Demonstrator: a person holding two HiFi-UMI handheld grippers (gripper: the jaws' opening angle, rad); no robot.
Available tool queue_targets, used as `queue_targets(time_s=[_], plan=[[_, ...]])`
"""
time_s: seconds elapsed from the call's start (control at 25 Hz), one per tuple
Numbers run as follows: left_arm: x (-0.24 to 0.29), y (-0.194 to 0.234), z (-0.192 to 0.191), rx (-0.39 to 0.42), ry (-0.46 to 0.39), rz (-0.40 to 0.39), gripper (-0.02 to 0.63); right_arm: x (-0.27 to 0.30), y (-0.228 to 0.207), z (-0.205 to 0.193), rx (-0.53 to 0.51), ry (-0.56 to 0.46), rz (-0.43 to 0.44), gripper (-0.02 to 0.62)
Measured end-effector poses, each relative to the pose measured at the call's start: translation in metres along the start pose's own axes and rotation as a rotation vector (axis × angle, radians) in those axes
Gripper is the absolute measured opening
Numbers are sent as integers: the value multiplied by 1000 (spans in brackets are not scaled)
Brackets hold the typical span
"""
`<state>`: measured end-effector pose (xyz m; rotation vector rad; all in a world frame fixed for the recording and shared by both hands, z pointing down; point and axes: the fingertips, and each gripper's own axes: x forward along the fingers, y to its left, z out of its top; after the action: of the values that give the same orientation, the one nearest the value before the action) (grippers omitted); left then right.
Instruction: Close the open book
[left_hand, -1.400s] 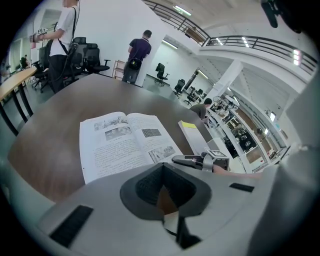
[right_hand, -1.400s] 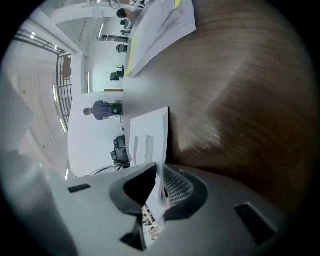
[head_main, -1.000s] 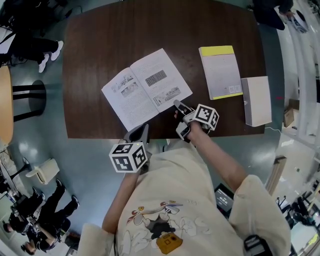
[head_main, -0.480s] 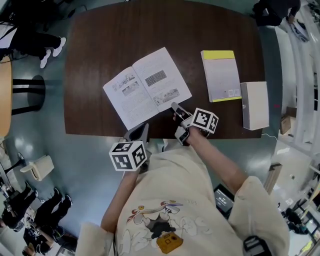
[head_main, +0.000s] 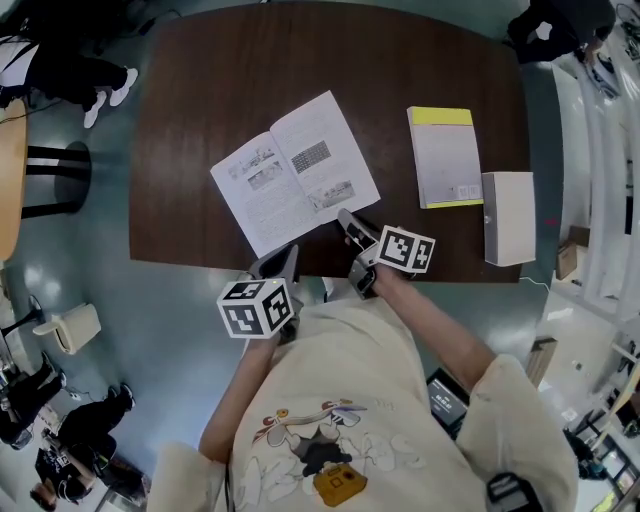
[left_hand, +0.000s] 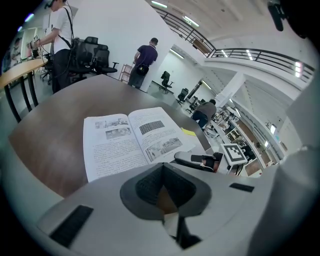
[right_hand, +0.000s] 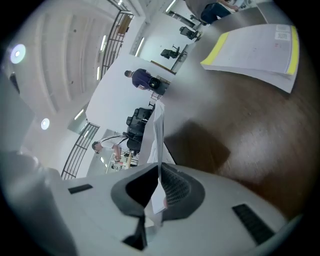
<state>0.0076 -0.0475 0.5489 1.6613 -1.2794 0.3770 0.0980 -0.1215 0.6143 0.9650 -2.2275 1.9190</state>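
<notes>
The open book (head_main: 295, 170) lies spread on the dark wooden table (head_main: 200, 90), pages up, and also shows in the left gripper view (left_hand: 130, 137). My right gripper (head_main: 345, 220) is at the lower corner of the book's right-hand side. In the right gripper view its jaws (right_hand: 159, 172) are shut on a thin white page edge (right_hand: 157, 130) that stands up between them. My left gripper (head_main: 288, 252) hovers over the table's near edge, just short of the book. Its pads (left_hand: 161, 167) meet with nothing between them.
A closed book with a yellow strip (head_main: 444, 157) lies right of the open book. A white box-like book (head_main: 509, 218) sits beyond it at the table's right edge. A stool (head_main: 50, 185) and seated people are on the floor around the table.
My right gripper has rolled and risen a little, taking the book's right corner up with it. The left gripper has stayed where it was.
</notes>
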Motion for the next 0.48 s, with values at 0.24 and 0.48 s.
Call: queue_targets(time_s=[0.24, 0.48], plan=[[-1, -1, 3, -11, -10, 5, 6, 0, 22, -6, -180, 58, 17, 21], [-2, 6, 1, -29, -15, 20, 6, 2, 26, -9, -352, 105, -15, 21]])
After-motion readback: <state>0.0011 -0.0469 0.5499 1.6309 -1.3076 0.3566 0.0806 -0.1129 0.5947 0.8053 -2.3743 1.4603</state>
